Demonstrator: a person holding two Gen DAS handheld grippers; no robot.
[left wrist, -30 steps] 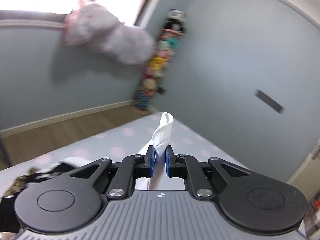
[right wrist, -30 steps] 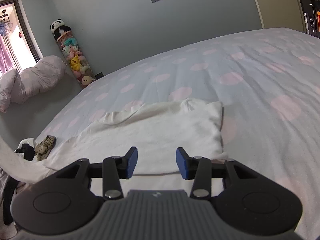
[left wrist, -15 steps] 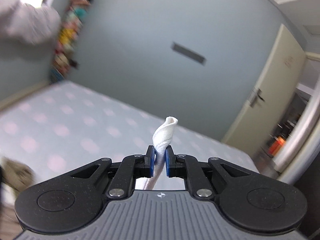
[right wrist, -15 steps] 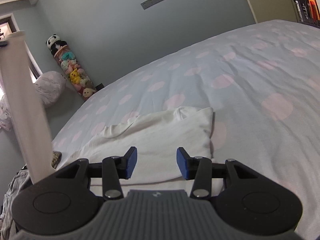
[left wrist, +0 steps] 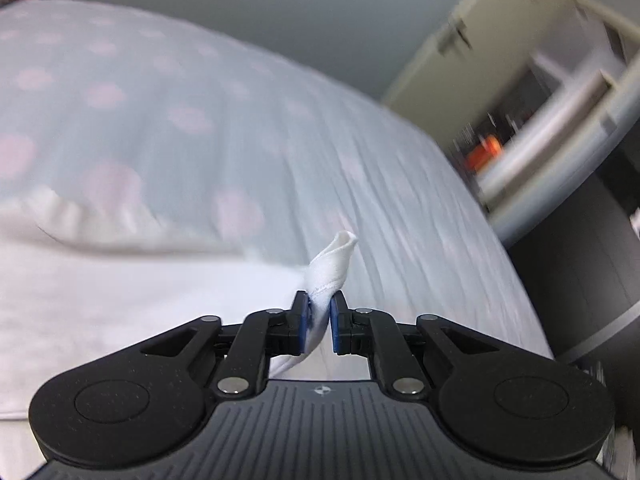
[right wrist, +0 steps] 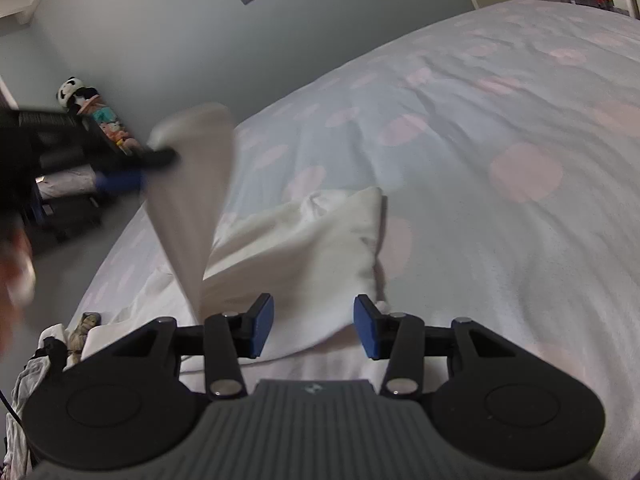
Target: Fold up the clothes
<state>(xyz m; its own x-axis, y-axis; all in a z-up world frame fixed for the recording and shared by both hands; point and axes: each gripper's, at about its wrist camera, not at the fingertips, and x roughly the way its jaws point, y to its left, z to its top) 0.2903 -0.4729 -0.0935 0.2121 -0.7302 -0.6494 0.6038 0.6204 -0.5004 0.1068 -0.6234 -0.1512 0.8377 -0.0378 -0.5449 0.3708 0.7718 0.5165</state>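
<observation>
Clearly the fold is under way: the left tongs (left wrist: 318,322) are clenching a pinched end of the white garment (right wrist: 304,248), most likely a sleeve, and carrying it across over the body of the cloth, which is lying flat on the dotted bed (right wrist: 500,128). The right tongs (right wrist: 314,326) are hanging released just above the near edge of the garment, with cloth lying below the gap but no pad pressing on it.

Judging from this, the next move is asking the left tongs to lay the raised strip down flat on the garment's body and let go without dragging the layers underneath; the right tongs are well placed to pin the near edge while that is being done.

From the left wrist view, the grip itself is showing plainly: a twisted tuft of cloth is sticking out ahead of the blue pads, and the folded body is lying to the left of the tongs, blurred. From the right wrist view, what is showing instead is the whole raised strip, stretching up and left from the garment to the left tongs (right wrist: 132,168), plus a small heap of other clothes (right wrist: 60,344) beside the left of the right tongs.
</observation>
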